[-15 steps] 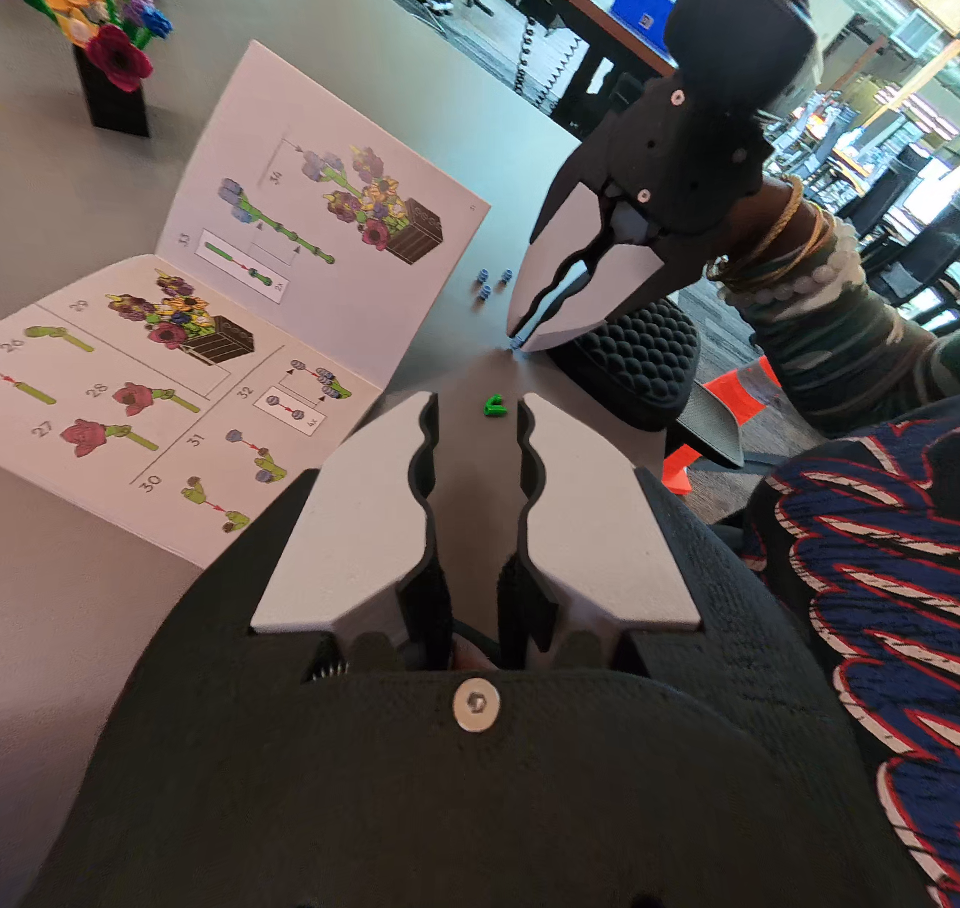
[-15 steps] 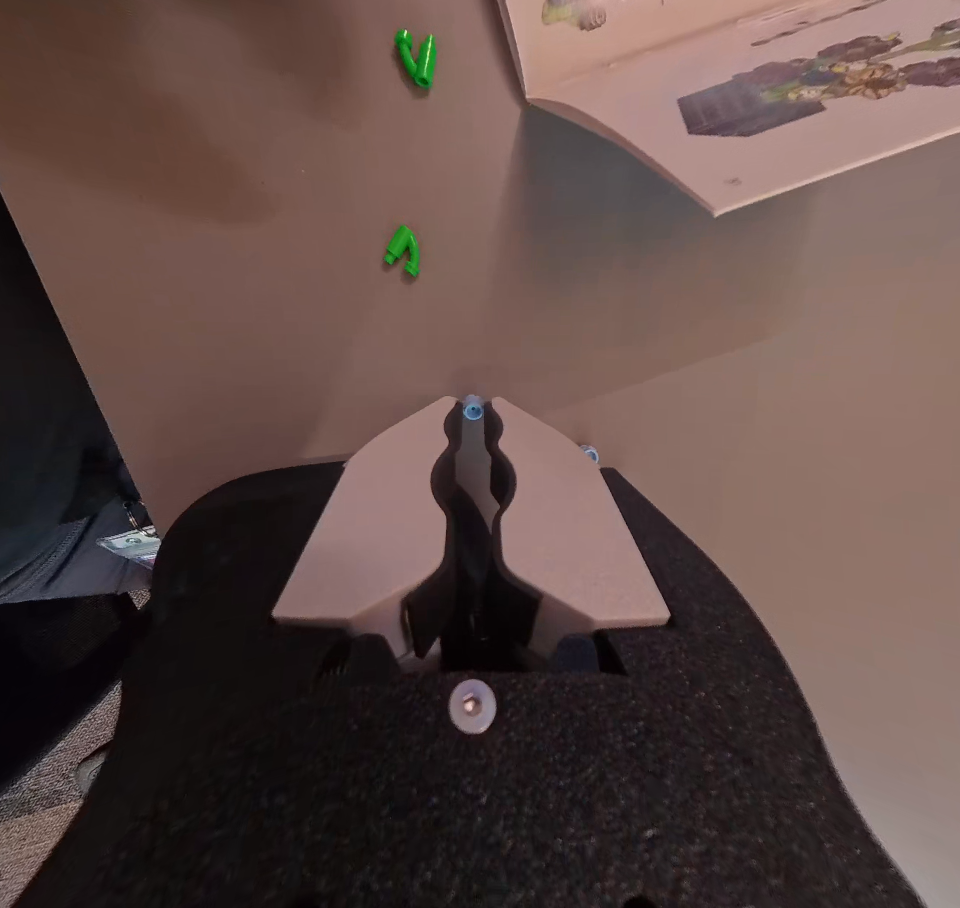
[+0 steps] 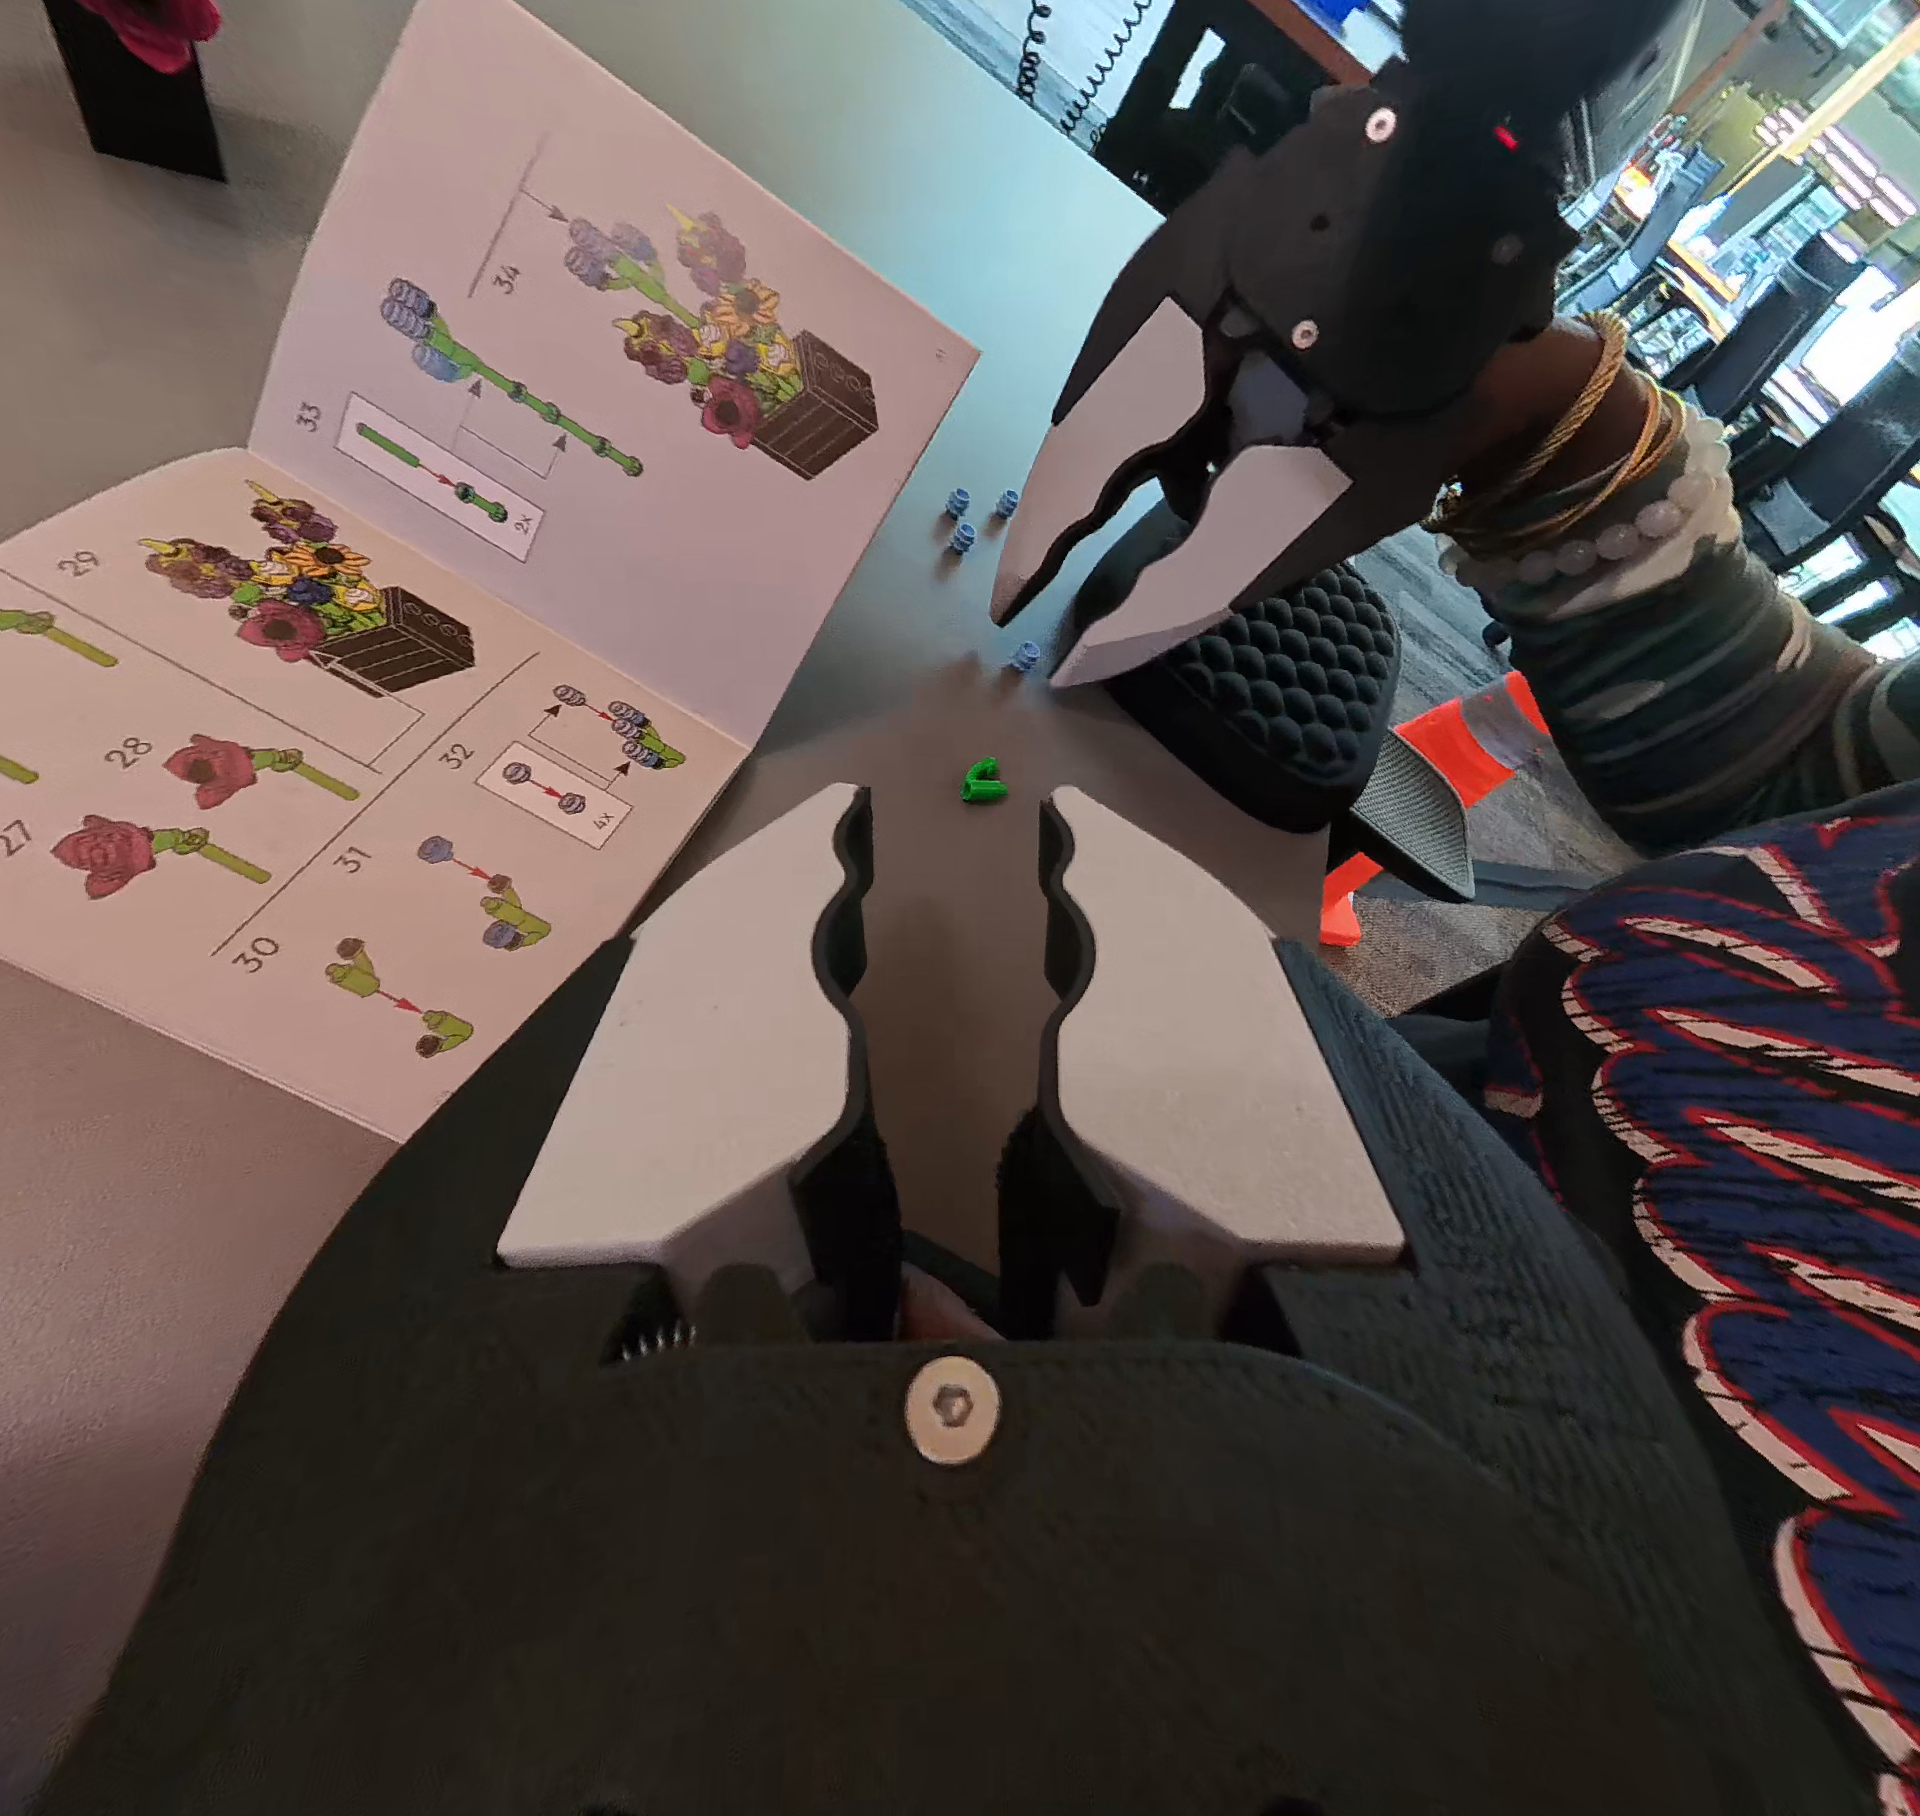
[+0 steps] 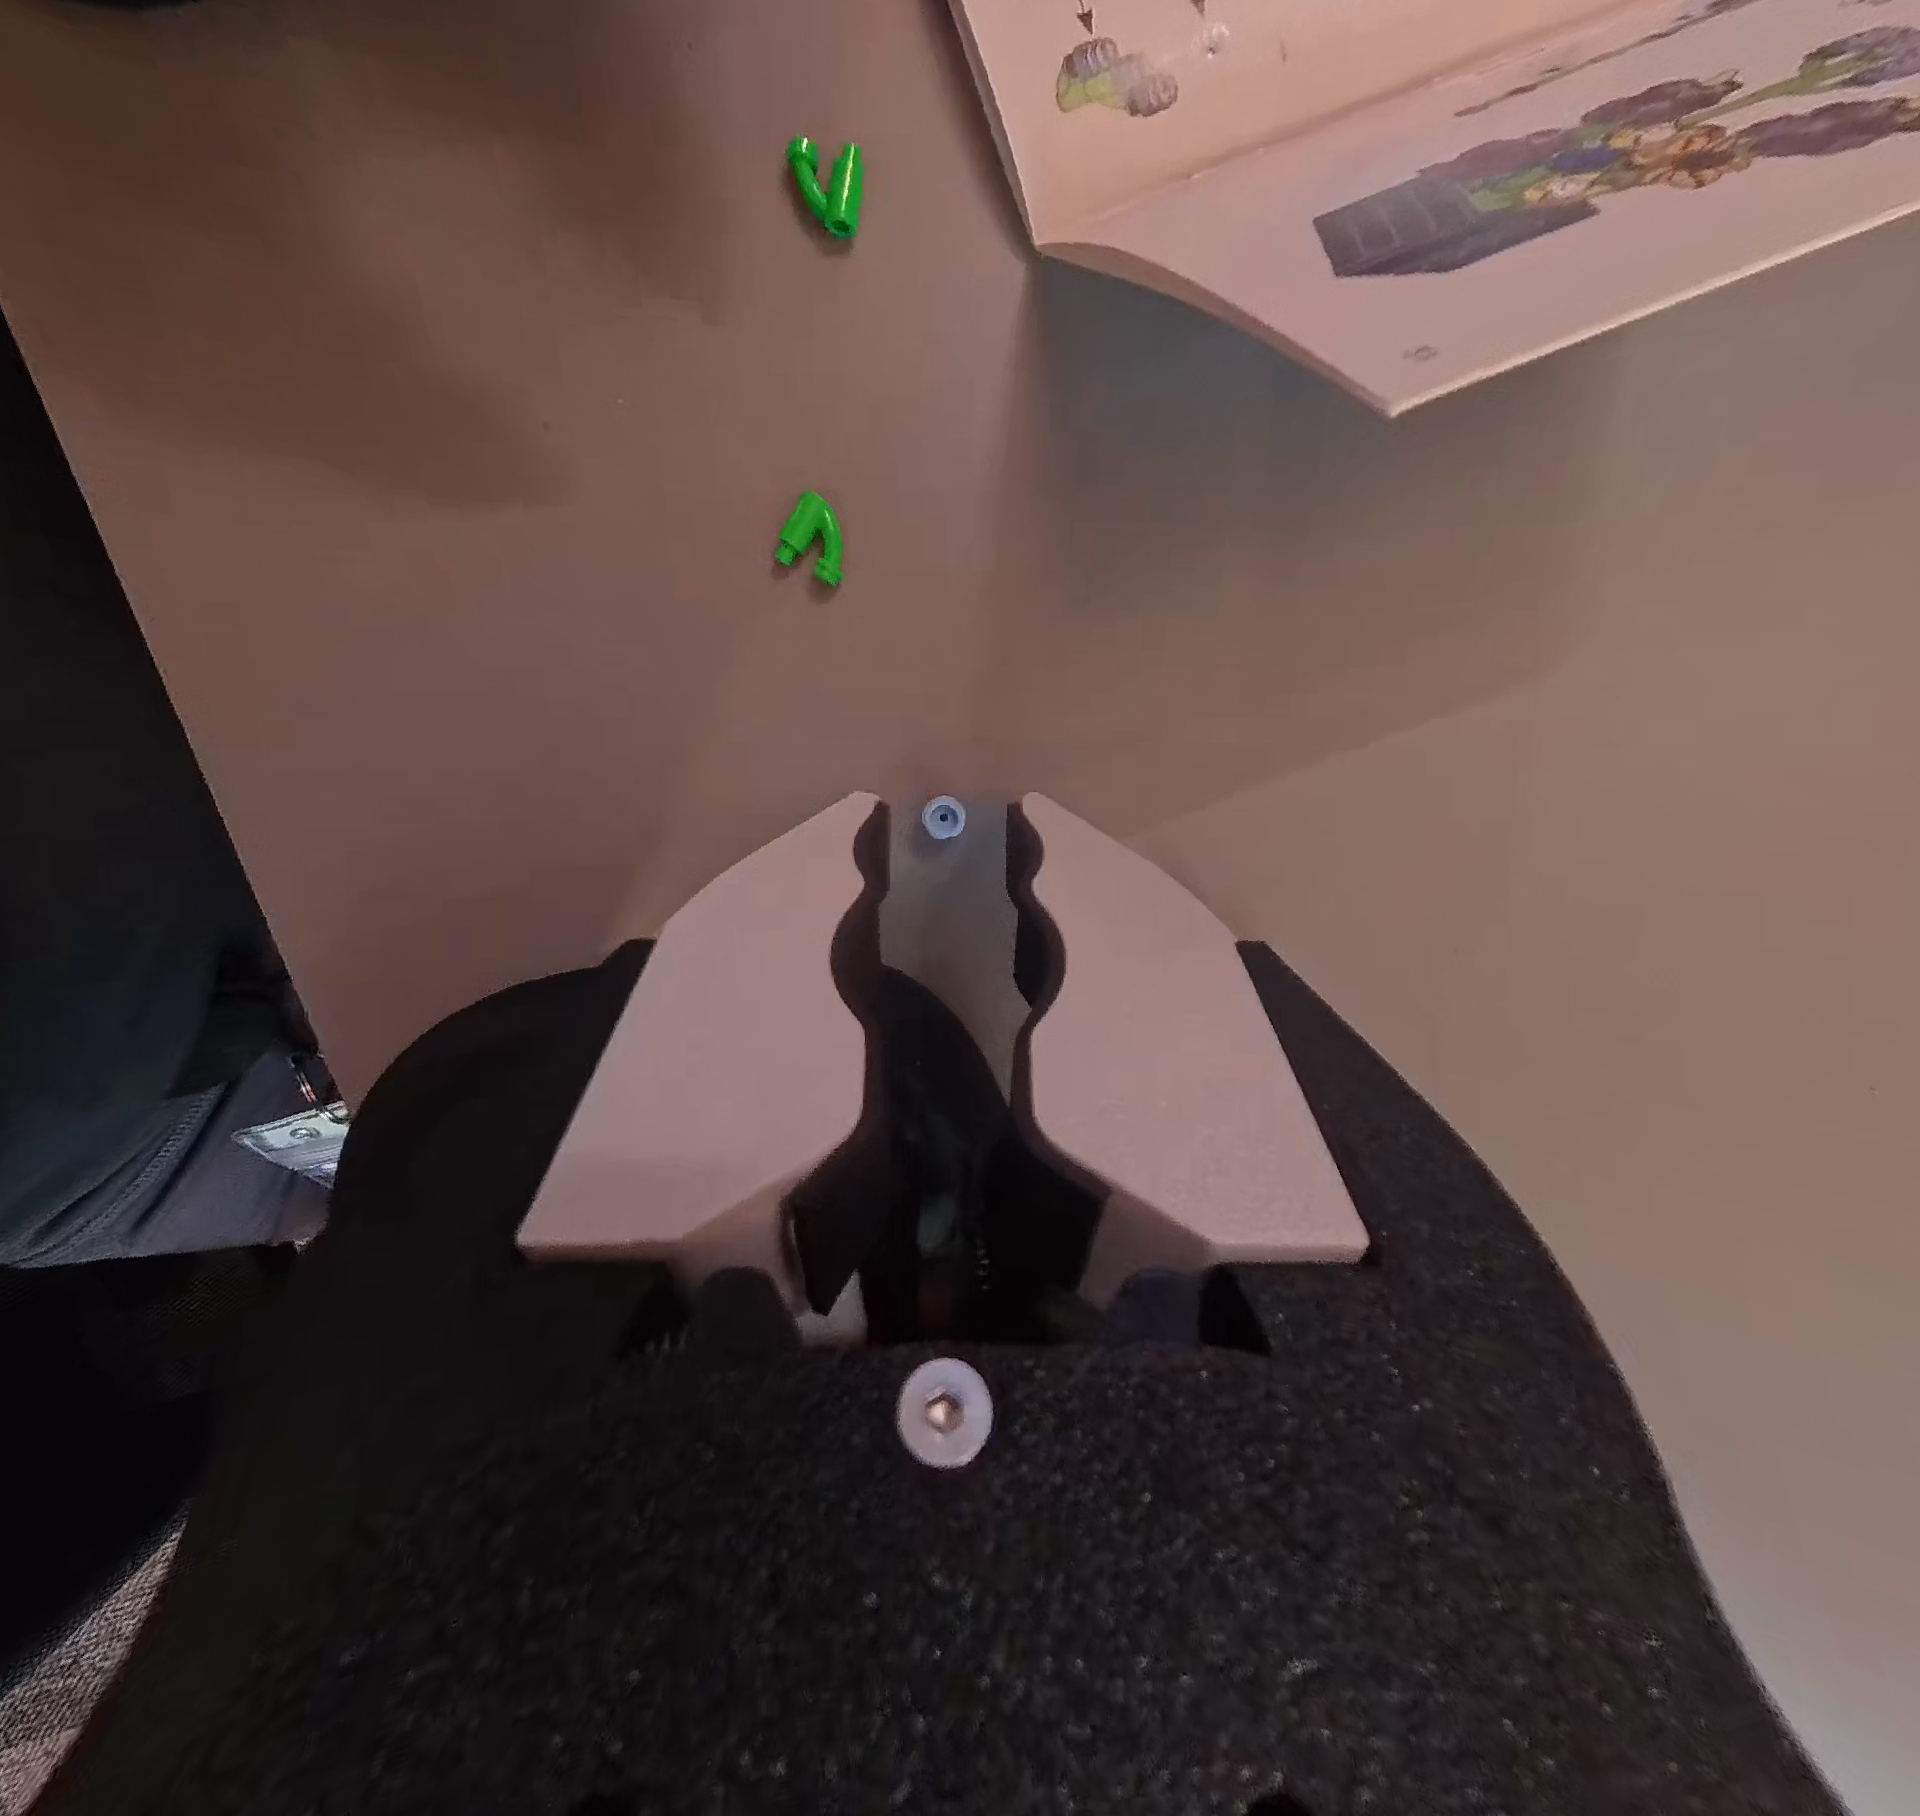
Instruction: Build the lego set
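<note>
My left gripper (image 3: 956,805) is open and empty, low over the grey table (image 3: 748,62). A small green stem piece (image 3: 980,781) lies just past its tips. My right gripper (image 3: 1029,644) is open, tips down on the table. A light-blue round stud (image 4: 942,819) lies loose between its fingertips; it also shows in the left wrist view (image 3: 1024,657). Three more blue studs (image 3: 962,519) lie behind it. The right wrist view shows my right gripper (image 4: 945,802), the green stem piece (image 4: 810,540) and a second one (image 4: 828,192) farther off.
An open instruction booklet (image 3: 499,571) lies left of the pieces, also in the right wrist view (image 4: 1455,208). A built flower bouquet in a black box (image 3: 125,31) stands far left. The table edge runs right, with a black dimpled chair seat (image 3: 1278,696) and orange cone (image 3: 1455,738) beyond. The tips of one gripper are about 12 cm away from the tips of the other. The right tips stand about 5 cm off the green stem piece (image 4: 810,540). It turns up in the left wrist view (image 3: 990,776) as well.
My right gripper's jaws have spread apart around the blue stud, which now lies loose between them. My left gripper has shifted slightly and stays open.
</note>
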Tool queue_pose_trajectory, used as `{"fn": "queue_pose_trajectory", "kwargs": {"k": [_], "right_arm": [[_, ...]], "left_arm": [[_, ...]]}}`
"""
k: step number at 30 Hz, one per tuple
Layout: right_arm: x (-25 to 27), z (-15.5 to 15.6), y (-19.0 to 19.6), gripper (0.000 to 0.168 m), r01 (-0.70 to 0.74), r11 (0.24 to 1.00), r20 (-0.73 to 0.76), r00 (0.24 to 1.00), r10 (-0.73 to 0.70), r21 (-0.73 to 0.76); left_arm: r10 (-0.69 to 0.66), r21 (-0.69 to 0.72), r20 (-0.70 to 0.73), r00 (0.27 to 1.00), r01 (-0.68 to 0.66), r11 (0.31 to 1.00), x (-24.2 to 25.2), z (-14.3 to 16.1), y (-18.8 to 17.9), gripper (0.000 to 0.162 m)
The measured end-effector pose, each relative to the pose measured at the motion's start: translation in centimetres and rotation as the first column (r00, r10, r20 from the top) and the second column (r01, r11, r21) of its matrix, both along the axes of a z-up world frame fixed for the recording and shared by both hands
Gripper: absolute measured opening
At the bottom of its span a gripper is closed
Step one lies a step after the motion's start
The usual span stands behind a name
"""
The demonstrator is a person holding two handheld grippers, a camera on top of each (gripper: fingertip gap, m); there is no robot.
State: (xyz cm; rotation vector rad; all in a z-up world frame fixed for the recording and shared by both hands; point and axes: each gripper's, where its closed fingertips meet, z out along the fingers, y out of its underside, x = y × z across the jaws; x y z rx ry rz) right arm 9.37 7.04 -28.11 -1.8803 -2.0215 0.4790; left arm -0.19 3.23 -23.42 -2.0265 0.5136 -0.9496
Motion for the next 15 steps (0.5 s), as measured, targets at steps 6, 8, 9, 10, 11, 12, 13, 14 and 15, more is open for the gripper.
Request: {"fn": "queue_pose_trajectory", "kwargs": {"k": [6,8,9,10,11,12,13,14,15], "right_arm": [[-1.3,1.0,-0.5,0.024,0.000,1.000,-0.102,0.995,0.001,0.008],[-2.7,1.8,-1.2,0.016,-0.005,1.000,-0.188,0.982,0.000,-0.025],[-3.1,1.9,-1.8,0.012,-0.025,0.999,-0.203,0.979,0.015,-0.048],[-3.4,1.8,-2.1,0.010,-0.039,0.998,-0.206,0.978,0.027,-0.057],[-3.5,1.6,-2.2,0.009,-0.045,0.998,-0.200,0.979,0.034,-0.054],[-3.6,1.3,-2.3,0.009,-0.052,0.997,-0.190,0.981,0.042,-0.052],[-3.8,1.0,-2.5,0.010,-0.059,0.997,-0.186,0.981,0.049,-0.053],[-4.1,0.9,-2.6,0.010,-0.060,0.997,-0.194,0.980,0.048,-0.054],[-4.6,1.0,-2.7,0.010,-0.054,0.997,-0.215,0.976,0.041,-0.055]], "left_arm": [[0.018,0.008,-0.030,0.999,-0.018,1.000,-0.1,-0.2,0.1,0.037],[0.006,0.005,-0.038,0.999,-0.005,1.000,0.0,-0.3,0.0,0.039],[-0.003,0.003,-0.044,0.999,0.003,1.000,0.1,-0.4,0.0,0.039],[-0.010,0.001,-0.050,0.999,0.010,1.000,0.2,-0.5,-0.1,0.039],[-0.016,-0.001,-0.054,0.998,0.016,1.000,0.3,-0.6,-0.1,0.039],[-0.021,-0.003,-0.057,0.998,0.021,1.000,0.3,-0.6,-0.2,0.039],[-0.023,-0.006,-0.059,0.998,0.023,1.000,0.4,-0.7,-0.2,0.039],[-0.021,-0.008,-0.058,0.998,0.020,1.000,0.3,-0.7,-0.2,0.039],[-0.016,-0.009,-0.052,0.999,0.016,1.000,0.3,-0.6,-0.1,0.039]]}}
